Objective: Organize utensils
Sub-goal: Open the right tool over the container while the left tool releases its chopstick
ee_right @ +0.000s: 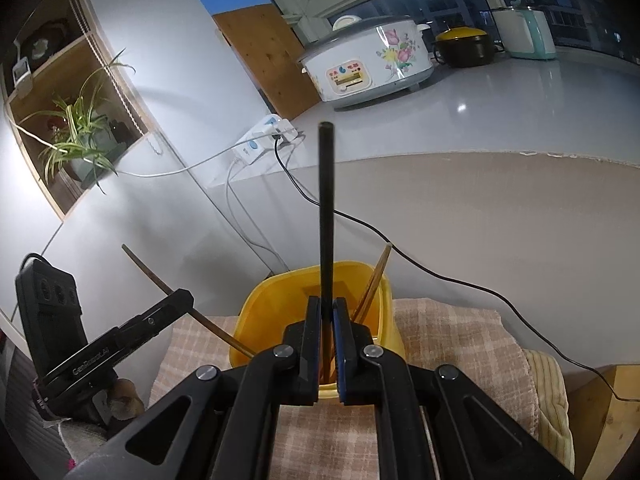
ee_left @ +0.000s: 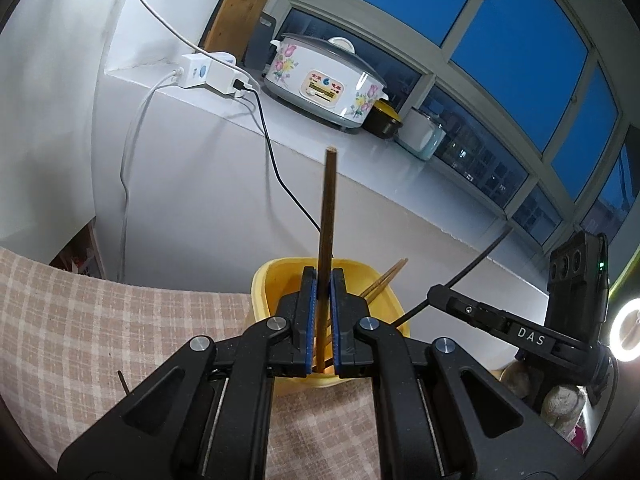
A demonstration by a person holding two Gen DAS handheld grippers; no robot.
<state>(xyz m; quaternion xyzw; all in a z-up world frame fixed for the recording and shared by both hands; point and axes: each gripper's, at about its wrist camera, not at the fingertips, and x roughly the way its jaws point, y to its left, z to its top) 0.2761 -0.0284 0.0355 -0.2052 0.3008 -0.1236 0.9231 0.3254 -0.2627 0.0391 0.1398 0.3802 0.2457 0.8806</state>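
My left gripper (ee_left: pixel 325 272) is shut on a brown wooden chopstick (ee_left: pixel 329 200) that stands upright in front of the yellow container (ee_left: pixel 272 280). A few wooden chopsticks (ee_left: pixel 384 280) lean inside the container. My right gripper (ee_right: pixel 327 302) is shut on a black chopstick (ee_right: pixel 326 200), also upright, just before the same container (ee_right: pixel 256 304), where wooden chopsticks (ee_right: pixel 374 284) rest against its right wall. In the right wrist view the left gripper (ee_right: pixel 182 298) comes in from the left, and the low end of its brown chopstick (ee_right: pixel 148 272) is by the container's front-left wall. In the left wrist view the right gripper (ee_left: pixel 436 294) comes in from the right with the black chopstick (ee_left: pixel 480 256).
The container stands on a checked cloth (ee_right: pixel 452 344). Behind it is a white ledge with a flowered rice cooker (ee_left: pixel 324 80), a power strip (ee_left: pixel 208 74) with trailing cables, and a black pot (ee_right: pixel 464 50). A wooden block (ee_right: pixel 600 408) lies at the right, and a plant shelf (ee_right: pixel 80 132) hangs on the left wall.
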